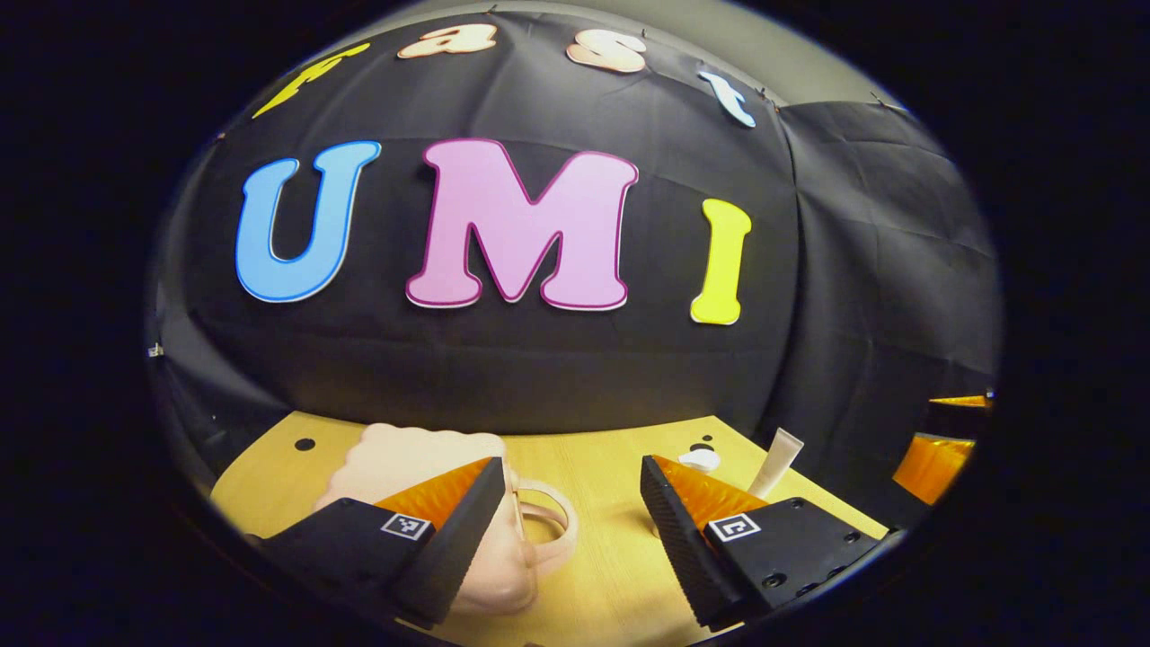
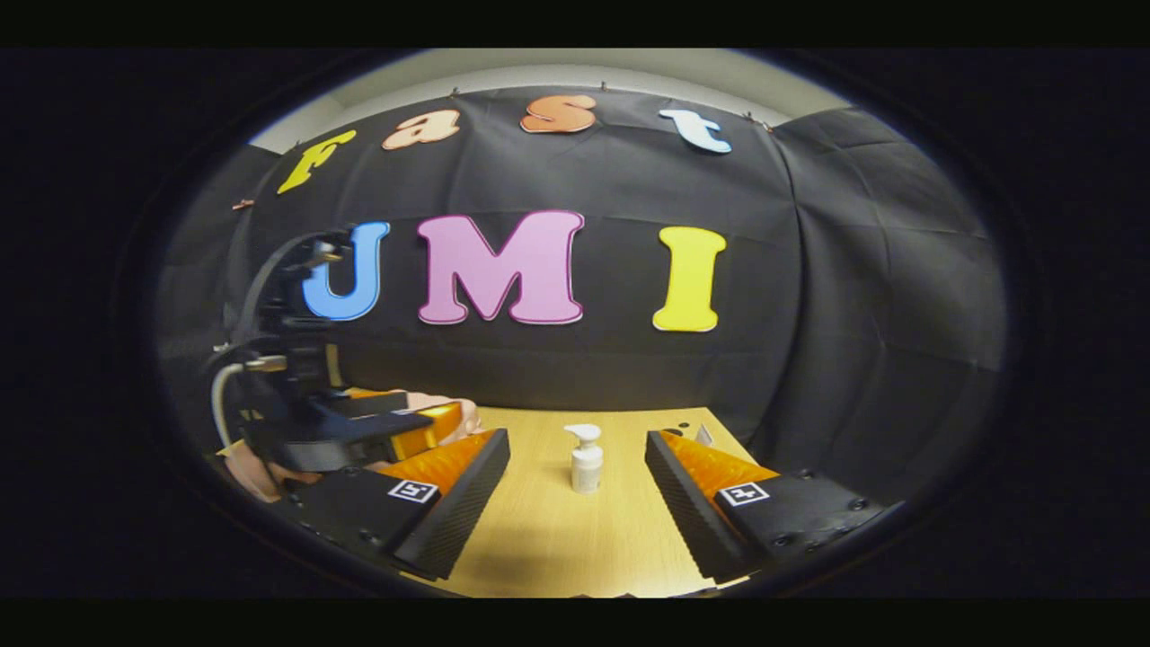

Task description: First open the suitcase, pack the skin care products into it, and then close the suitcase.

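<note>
Suitcase (image 1: pixel 422 485) first: it's the small pink case with a loop handle, lying on the table (image 1: pixel 593 539) at about 7 o'clock in the left gripper view, right behind the left tongs' (image 1: pixel 570 530) near finger. Looks closed to me, so I'd say step one isn't done yet.

Skin care stuff is out on the table. A white pump bottle (image 2: pixel 586 458) stands dead centre between the right tongs' (image 2: pixel 575 512) fingers, a bit farther off, roughly 6 o'clock in the right gripper view. A pale tube (image 1: pixel 780 460) sticks up at around 4 o'clock in the left gripper view, with a small white jar-ish thing (image 1: pixel 701 459) near it.

Both tongs are spread wide, holding nothing. So basically everything's left: open, pack, close.
</note>
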